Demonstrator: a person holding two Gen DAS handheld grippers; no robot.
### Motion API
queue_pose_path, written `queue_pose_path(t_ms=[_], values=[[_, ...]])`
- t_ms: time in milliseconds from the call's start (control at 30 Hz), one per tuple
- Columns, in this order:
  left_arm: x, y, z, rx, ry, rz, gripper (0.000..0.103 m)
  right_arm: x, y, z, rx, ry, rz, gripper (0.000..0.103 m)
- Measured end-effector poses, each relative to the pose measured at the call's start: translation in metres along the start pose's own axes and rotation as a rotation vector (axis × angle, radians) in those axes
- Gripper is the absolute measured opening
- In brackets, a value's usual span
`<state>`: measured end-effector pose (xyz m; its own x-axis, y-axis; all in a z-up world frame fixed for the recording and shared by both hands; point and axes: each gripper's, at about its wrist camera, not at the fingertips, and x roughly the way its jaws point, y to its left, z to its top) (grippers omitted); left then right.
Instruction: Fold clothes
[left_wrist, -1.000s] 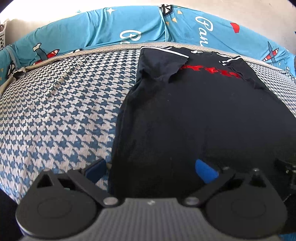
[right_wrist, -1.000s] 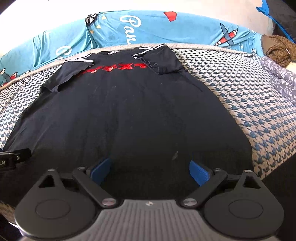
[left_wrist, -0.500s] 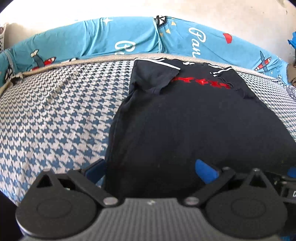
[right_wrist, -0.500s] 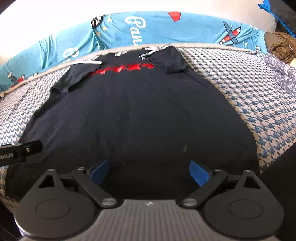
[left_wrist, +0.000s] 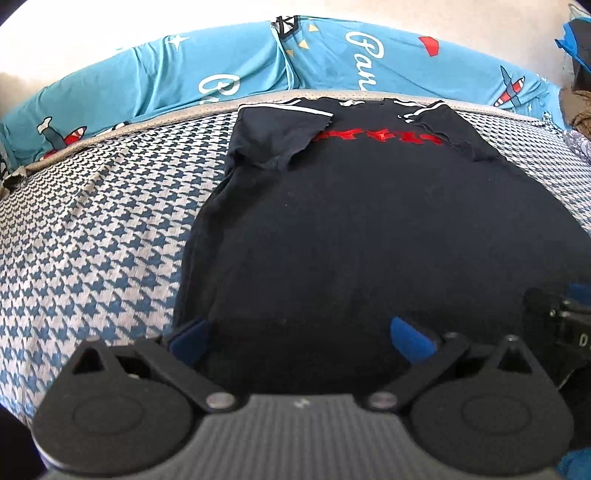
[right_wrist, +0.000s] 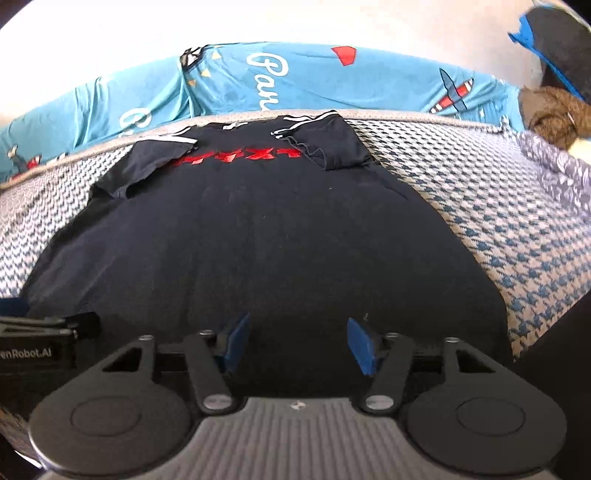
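1. The black T-shirt (left_wrist: 369, 229) lies flat on the bed (left_wrist: 92, 240), filling the centre of both frames. Its collar end is toward the top of the frame and its hem is at the bottom, by my claws. Both sleeves are already turned in over the chest, partly covering the red print (right_wrist: 236, 157). I judge that was done to make a straight-sided panel, ready for a hem-to-collar fold.

2. My right claw (right_wrist: 299, 341) sits over the hem at bottom centre, and its jaws are closing, now about half apart. Dark cloth lies between the blue pads (right_wrist: 360, 345), but I cannot see them pressing it yet.

3. My left claw (left_wrist: 299, 338) is spread wide at the bottom of its frame. It straddles the shirt's side edge, one pad near the patterned cover and one over the cloth, gripping nothing. I read both claws as placed to take the hem's two corners together.

4. The left view alone shows the shirt's left side seam and the broad checked cover at left. The right view alone shows the right edge, a grey patterned cloth (right_wrist: 554, 173) and a brown bundle (right_wrist: 554, 116) at upper right. Each view catches the other claw at its lower edge. The blue printed bolster (right_wrist: 295, 81) runs across the top of both.
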<state>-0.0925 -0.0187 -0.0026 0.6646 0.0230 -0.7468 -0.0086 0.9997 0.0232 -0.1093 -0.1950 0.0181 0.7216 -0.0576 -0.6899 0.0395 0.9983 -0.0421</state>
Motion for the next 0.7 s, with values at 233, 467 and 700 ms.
queue_pose_path(t_ms=[233, 467, 700], values=[[-0.0016, 0.0, -0.003, 0.012, 0.007, -0.002, 0.103, -0.0006, 0.0002, 0.0009, -0.007, 0.018, 0.017, 0.058], [-0.0026, 0.0013, -0.0049, 0.01, 0.017, -0.005, 0.103, -0.0031, 0.0011, -0.0004, -0.013, 0.031, 0.028, 0.058], [-0.0045, 0.001, -0.0069, 0.018, 0.02, -0.003, 0.103, -0.0037, 0.0028, -0.0012, -0.018, 0.037, 0.031, 0.059]])
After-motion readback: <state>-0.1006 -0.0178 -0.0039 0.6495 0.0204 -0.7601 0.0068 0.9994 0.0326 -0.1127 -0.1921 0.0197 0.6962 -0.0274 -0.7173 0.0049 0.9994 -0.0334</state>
